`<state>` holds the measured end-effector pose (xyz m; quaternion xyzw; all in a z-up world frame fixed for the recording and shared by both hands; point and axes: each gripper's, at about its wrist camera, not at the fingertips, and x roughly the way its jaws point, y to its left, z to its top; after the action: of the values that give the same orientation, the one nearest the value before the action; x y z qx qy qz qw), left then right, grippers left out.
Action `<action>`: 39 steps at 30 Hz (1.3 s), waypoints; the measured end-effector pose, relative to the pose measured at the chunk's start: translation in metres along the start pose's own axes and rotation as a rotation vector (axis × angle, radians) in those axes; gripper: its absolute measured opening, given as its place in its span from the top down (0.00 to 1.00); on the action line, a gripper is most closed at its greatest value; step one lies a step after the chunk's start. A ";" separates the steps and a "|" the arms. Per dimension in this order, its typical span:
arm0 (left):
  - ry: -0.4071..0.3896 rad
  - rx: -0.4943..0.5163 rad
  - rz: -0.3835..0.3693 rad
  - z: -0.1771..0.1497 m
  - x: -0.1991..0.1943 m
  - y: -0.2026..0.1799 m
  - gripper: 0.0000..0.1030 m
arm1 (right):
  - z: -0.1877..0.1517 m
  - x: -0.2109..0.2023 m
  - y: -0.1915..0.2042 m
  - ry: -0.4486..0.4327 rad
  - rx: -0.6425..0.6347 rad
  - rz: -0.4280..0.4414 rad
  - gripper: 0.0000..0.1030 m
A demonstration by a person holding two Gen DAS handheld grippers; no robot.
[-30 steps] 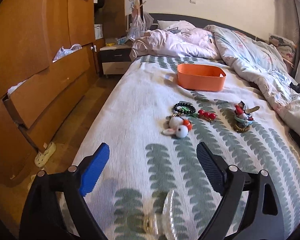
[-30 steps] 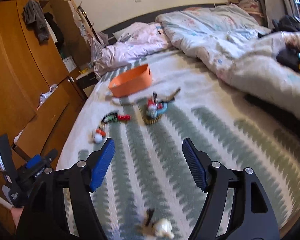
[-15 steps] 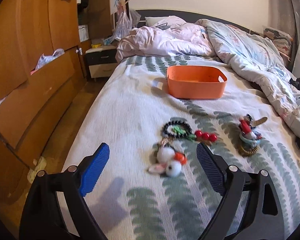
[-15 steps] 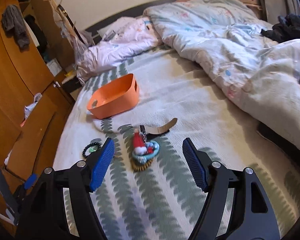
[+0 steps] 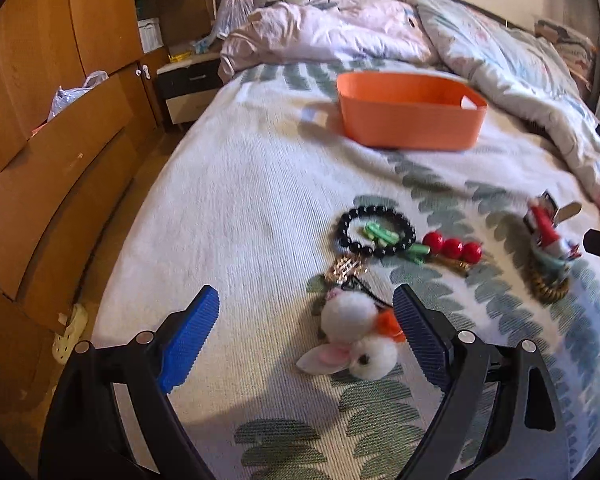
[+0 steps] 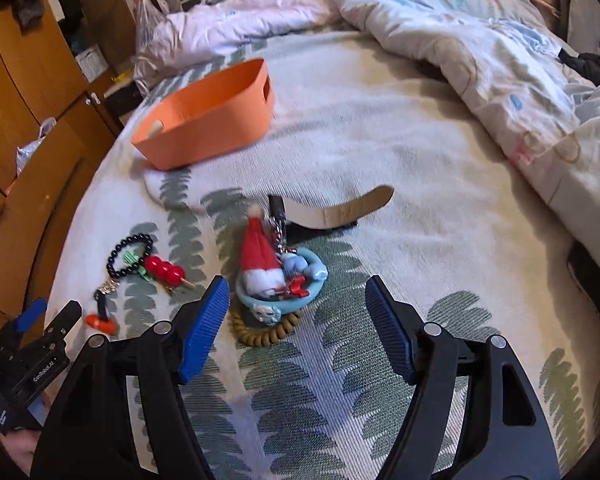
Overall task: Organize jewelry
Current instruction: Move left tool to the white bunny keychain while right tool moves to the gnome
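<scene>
We are reaching: left claw (image 5: 306, 332) gapes beside the pom-pom rabbit (image 5: 354, 334), right claw (image 6: 296, 322) gapes, empty, above the trinket pile (image 6: 278, 280); next, closing.

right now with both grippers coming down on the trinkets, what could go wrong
1. The white pompom bunny charm looks linked by a gold clasp to the black bead bracelet; the open left gripper may drag both, plus the red berry pin.
2. The blue dish sits on a coiled band with a red-hatted gnome loose inside; the open right gripper could tip it.
</scene>
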<state>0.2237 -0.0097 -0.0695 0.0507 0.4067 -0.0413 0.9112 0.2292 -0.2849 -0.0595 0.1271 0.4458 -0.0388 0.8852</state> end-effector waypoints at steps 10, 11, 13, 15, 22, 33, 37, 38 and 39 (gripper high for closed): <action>0.048 0.009 -0.018 0.004 0.003 0.000 0.15 | 0.001 0.010 0.017 -0.009 -0.083 -0.020 0.29; 0.056 0.006 -0.026 0.005 0.004 0.000 0.15 | 0.002 0.011 0.020 -0.007 -0.096 -0.018 0.29; 0.096 0.019 -0.038 0.007 0.011 -0.001 0.15 | 0.002 0.015 0.027 -0.004 -0.118 -0.033 0.29; 0.108 0.015 -0.050 0.007 0.014 -0.001 0.15 | 0.002 0.020 0.033 0.003 -0.135 -0.030 0.29; 0.138 0.029 -0.063 0.006 0.019 -0.006 0.15 | 0.009 0.042 0.046 0.043 -0.180 -0.062 0.30; 0.164 0.021 -0.098 0.000 0.026 -0.014 0.12 | 0.010 0.062 0.039 0.088 -0.154 -0.089 0.51; 0.180 0.009 -0.114 -0.001 0.029 -0.014 0.13 | 0.009 0.059 0.037 0.087 -0.135 -0.077 0.52; 0.178 0.007 -0.119 -0.001 0.029 -0.014 0.21 | 0.010 0.060 0.037 0.086 -0.132 -0.076 0.52; 0.173 0.008 -0.129 -0.001 0.028 -0.014 0.28 | 0.009 0.059 0.037 0.086 -0.133 -0.076 0.53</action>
<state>0.2401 -0.0246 -0.0916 0.0314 0.4862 -0.0969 0.8679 0.2784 -0.2489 -0.0945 0.0525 0.4893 -0.0371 0.8697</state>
